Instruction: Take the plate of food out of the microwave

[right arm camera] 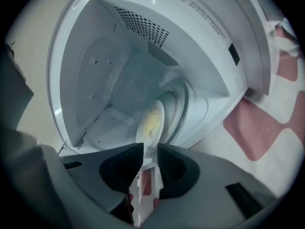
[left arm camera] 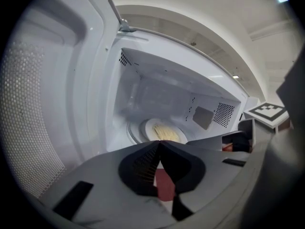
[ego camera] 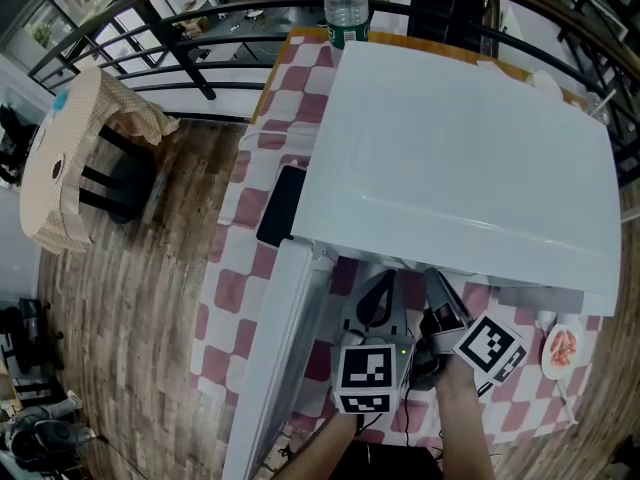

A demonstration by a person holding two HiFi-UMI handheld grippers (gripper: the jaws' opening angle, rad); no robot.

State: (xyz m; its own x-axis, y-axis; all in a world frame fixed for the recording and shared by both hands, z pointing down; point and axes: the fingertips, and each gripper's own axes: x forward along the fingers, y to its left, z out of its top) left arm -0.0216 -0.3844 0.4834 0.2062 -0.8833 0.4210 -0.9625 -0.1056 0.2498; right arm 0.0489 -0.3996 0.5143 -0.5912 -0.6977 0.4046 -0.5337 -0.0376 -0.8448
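Plate: the plate (right arm camera: 151, 124) lies on the turntable (left arm camera: 132, 130) deep in the microwave (ego camera: 460, 158), with pale yellow food heaped on it. It is not yet lifted.
Right gripper: the right gripper (right arm camera: 149, 159) has its jaws apart, and the near rim is at 12 o'clock from them. The pads press on nothing, and we cannot tell whether the rim is already between them.
Left gripper: the left gripper (left arm camera: 159, 149) has its jaws together on nothing. It waits at the opening, at 9 o'clock from the right one.
Risk, grip: we judge that a shallow bite on the smooth rim could slip, and the plate would drop back.
Risk, tilt: held by one edge, the plate may sag, and the food would slide off.
Risk, exit: a low pull could catch the front sill, and a wide swing could knock the open door (ego camera: 270, 368).
Around: on the checked cloth (ego camera: 225, 288), a bottle (ego camera: 346, 3) stands at 12 o'clock behind the microwave. A phone (ego camera: 282, 206) lies at its 9 o'clock. A small dish (ego camera: 562, 348) lies at 3 o'clock from the grippers.
In the way: we see nothing between the jaws and the plate. The door at 9 o'clock and the idle left gripper crowd the way out.
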